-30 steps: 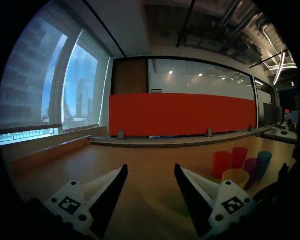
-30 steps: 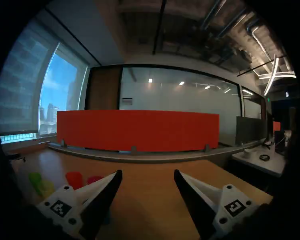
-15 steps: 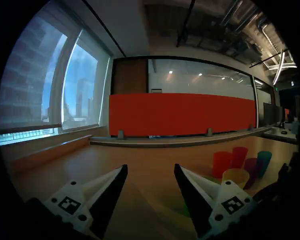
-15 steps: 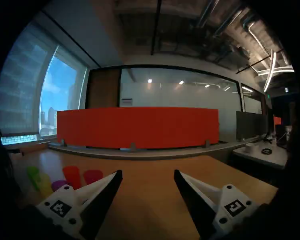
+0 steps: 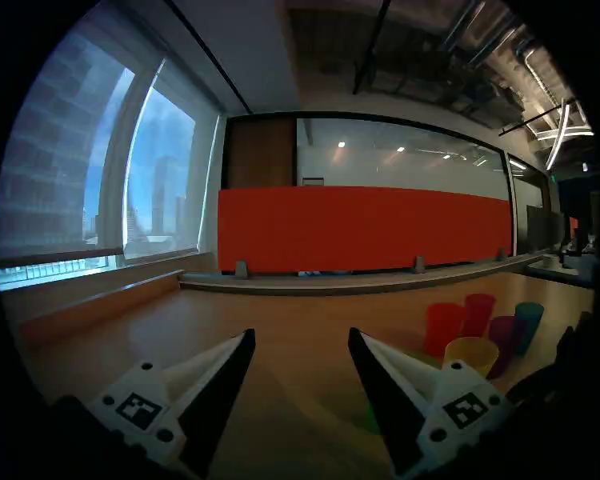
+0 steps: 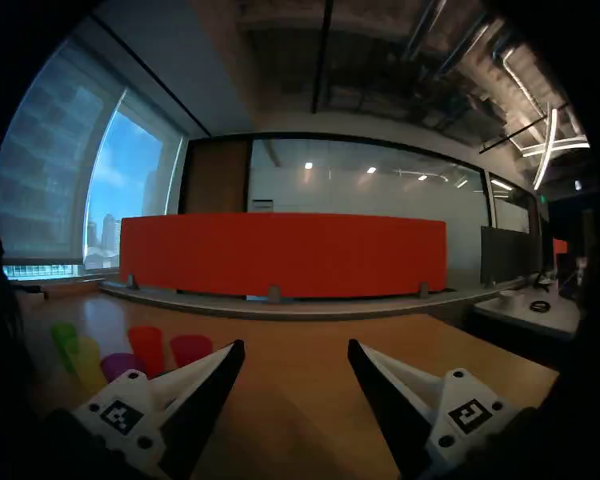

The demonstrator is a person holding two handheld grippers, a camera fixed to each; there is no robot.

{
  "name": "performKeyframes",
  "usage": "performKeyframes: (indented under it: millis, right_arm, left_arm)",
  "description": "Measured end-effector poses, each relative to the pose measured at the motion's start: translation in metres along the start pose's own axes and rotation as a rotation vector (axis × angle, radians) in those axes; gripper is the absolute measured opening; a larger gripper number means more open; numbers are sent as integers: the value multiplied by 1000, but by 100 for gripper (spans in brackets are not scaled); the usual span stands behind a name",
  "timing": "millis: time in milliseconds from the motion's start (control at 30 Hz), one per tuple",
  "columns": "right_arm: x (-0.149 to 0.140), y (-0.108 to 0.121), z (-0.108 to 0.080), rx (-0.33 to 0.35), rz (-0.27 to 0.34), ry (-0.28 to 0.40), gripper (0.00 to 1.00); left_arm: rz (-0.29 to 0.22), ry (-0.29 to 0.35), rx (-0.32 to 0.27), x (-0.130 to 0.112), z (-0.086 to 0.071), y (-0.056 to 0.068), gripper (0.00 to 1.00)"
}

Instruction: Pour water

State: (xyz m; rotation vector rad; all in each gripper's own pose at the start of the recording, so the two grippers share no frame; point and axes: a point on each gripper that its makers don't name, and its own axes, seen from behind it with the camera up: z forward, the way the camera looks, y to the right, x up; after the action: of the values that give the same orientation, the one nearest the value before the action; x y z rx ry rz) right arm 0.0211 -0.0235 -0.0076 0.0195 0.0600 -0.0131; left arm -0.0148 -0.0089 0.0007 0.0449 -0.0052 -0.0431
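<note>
Several coloured plastic cups stand together on the wooden table (image 5: pixel 300 336). In the left gripper view they sit to the right: an orange cup (image 5: pixel 442 326), a red cup (image 5: pixel 478 314), a purple cup (image 5: pixel 502 336), a teal cup (image 5: pixel 529 322) and a yellow cup (image 5: pixel 471 352) nearest. My left gripper (image 5: pixel 300 340) is open, holding nothing, with the cups right of its right finger. In the right gripper view the cups lie to the left: a green cup (image 6: pixel 63 338), a yellow cup (image 6: pixel 89 362), a purple cup (image 6: pixel 119 366), an orange cup (image 6: pixel 146 349) and a red cup (image 6: pixel 190 349). My right gripper (image 6: pixel 296 348) is open with nothing between its fingers.
An orange divider panel (image 5: pixel 364 228) runs along the table's far edge, with a glass wall behind it. Large windows (image 5: pixel 100 184) fill the left side. A second desk (image 6: pixel 524 308) with small items stands at the right.
The right gripper view has shifted so the cups show more fully at its lower left. The left gripper has held still.
</note>
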Motion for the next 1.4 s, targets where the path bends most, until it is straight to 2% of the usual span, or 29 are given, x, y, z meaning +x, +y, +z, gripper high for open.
performKeyframes:
  millis: [433, 1000, 1400]
  right_arm:
    - [-9, 1, 11, -3, 18, -23, 100]
    - [-29, 9, 16, -12, 20, -46, 100]
    - [-26, 11, 13, -11, 23, -36, 100]
  left_arm:
    - [0, 0, 0, 0, 0, 1, 86]
    - [0, 0, 0, 0, 0, 1, 86]
    - [0, 0, 0, -1, 0, 0, 86]
